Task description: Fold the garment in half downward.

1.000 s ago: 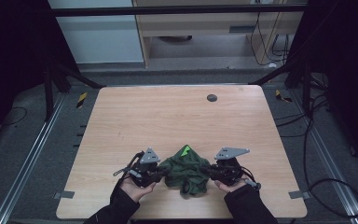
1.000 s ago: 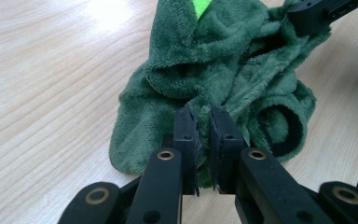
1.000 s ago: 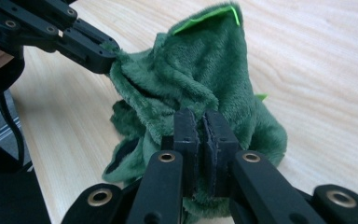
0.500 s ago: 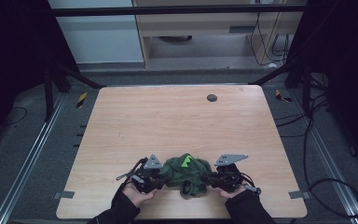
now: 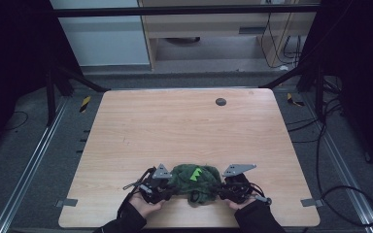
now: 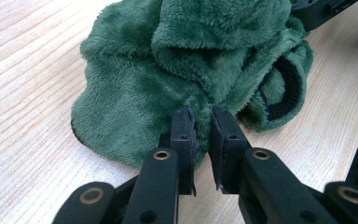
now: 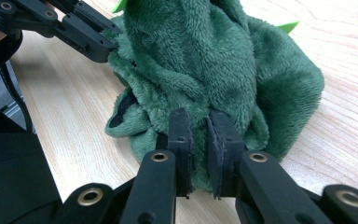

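Both of the person's forearms wore dark sleeves. The left tool [image 5: 159,187] and the right tool [image 5: 234,188] were black, each topped by a grey three-cornered plate and trailing a thin black cable. Brass-coloured rivets studded their black jaw linkages, which ended in flat black pads.

A: What's different from a second ago?

B: The green fleece garment [image 5: 194,181] lies lower and flatter on the tabletop [image 5: 184,131]; its raised peak has sunk, and the bundle sits nearer the front edge.

A: And the tools?

B: The left tool [image 6: 202,122] and right tool [image 7: 199,125] have come slightly toward the person. Both pairs of jaws have just been opening a little, each with a fold of fleece between them.
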A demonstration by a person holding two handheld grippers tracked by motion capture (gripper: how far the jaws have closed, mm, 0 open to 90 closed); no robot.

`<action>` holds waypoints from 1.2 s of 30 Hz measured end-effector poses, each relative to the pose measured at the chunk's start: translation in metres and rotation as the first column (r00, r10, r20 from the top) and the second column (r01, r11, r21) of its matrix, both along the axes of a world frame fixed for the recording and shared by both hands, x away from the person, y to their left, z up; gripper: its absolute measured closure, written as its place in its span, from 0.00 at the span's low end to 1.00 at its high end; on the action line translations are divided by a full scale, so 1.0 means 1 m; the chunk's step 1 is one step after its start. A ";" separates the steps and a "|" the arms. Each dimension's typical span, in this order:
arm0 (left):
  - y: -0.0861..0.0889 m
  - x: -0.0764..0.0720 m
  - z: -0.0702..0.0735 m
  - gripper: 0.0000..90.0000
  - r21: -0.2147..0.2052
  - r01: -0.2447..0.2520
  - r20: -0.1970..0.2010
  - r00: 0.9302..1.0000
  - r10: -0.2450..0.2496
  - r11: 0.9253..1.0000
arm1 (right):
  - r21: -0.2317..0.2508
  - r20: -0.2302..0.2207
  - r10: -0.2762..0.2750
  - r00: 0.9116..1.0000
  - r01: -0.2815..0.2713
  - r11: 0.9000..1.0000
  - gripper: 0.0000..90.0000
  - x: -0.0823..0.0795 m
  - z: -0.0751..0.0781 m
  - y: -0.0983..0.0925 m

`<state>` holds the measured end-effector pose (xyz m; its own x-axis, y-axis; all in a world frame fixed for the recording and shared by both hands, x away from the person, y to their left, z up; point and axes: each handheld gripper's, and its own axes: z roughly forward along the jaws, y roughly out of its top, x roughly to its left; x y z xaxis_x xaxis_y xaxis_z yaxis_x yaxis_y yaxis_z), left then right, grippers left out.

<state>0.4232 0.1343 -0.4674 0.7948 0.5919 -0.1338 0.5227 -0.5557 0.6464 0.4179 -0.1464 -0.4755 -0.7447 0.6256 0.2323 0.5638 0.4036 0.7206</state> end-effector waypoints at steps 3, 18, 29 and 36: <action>0.001 0.000 0.001 0.86 -0.003 -0.004 -0.002 1.000 0.004 1.000 | 0.007 0.001 -0.003 1.000 0.003 1.000 0.86 0.000 0.002 0.000; 0.013 0.003 0.025 0.75 -0.056 -0.044 0.032 0.998 0.046 0.997 | 0.053 0.058 -0.012 0.998 0.009 0.999 0.80 -0.004 0.022 -0.001; 0.019 0.013 0.025 0.78 -0.052 -0.082 0.025 0.996 0.083 0.995 | 0.099 0.125 -0.060 0.990 0.047 0.994 0.77 0.006 0.041 -0.002; 0.028 0.019 0.027 0.80 -0.052 -0.121 0.037 0.992 0.123 0.991 | 0.104 0.140 -0.073 0.987 0.059 0.993 0.74 0.023 0.044 0.013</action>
